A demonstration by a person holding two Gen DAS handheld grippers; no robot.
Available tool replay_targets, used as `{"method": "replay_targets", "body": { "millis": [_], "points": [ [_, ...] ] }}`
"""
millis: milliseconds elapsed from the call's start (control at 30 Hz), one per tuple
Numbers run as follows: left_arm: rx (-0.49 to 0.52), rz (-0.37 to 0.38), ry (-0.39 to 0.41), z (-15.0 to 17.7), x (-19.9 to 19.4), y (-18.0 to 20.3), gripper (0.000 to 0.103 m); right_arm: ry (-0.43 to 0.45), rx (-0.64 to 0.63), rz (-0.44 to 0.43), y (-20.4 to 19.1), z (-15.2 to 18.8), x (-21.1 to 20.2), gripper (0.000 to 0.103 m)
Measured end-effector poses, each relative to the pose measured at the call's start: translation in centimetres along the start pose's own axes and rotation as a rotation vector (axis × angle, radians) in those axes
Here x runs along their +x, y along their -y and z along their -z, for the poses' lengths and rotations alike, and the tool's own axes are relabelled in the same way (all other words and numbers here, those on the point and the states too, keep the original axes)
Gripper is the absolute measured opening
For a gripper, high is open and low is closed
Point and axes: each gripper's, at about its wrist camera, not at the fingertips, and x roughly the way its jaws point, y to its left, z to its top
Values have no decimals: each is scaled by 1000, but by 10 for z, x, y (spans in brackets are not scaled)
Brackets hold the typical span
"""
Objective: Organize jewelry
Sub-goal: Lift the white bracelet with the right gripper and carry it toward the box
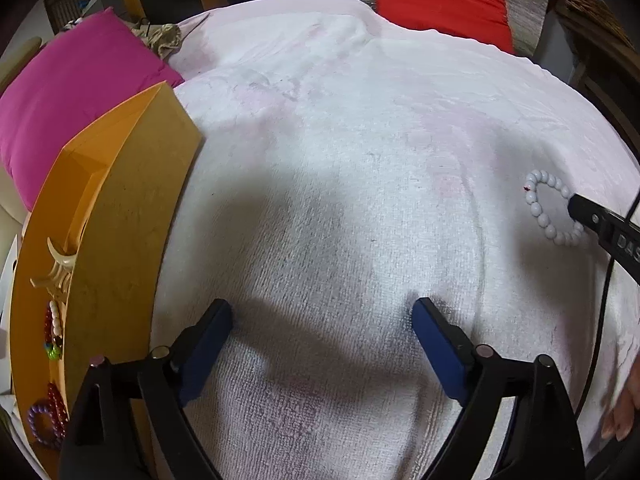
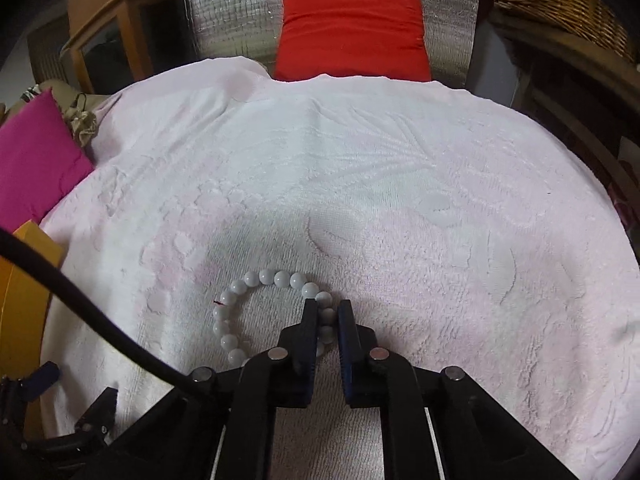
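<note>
White towel (image 2: 360, 168) over a bed with red cushion (image 2: 352, 28) behind, right tool (image 2: 327, 312) clamped on the near side of a white bead bracelet (image 2: 256, 280), left tool (image 1: 322, 318) spread wide and empty, orange tray (image 1: 120, 248) of jewelry just left of it

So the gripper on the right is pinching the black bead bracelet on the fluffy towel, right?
Almost. The beads are white, not black. The right wrist view shows the right gripper closed on the white bead bracelet, which lies on the towel. The left wrist view shows the same white beads too.
</note>
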Motion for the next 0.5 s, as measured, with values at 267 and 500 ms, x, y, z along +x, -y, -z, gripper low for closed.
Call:
{"method": "replay_targets", "body": {
  "millis": [267,500],
  "points": [
    [-31,-21,21,3,3,-3,103,-46,31,-67,10,11,-12,10],
    [-37,6,39,4,-1,-6,103,-81,44,-113,20,34,-29,10]
  ]
}}
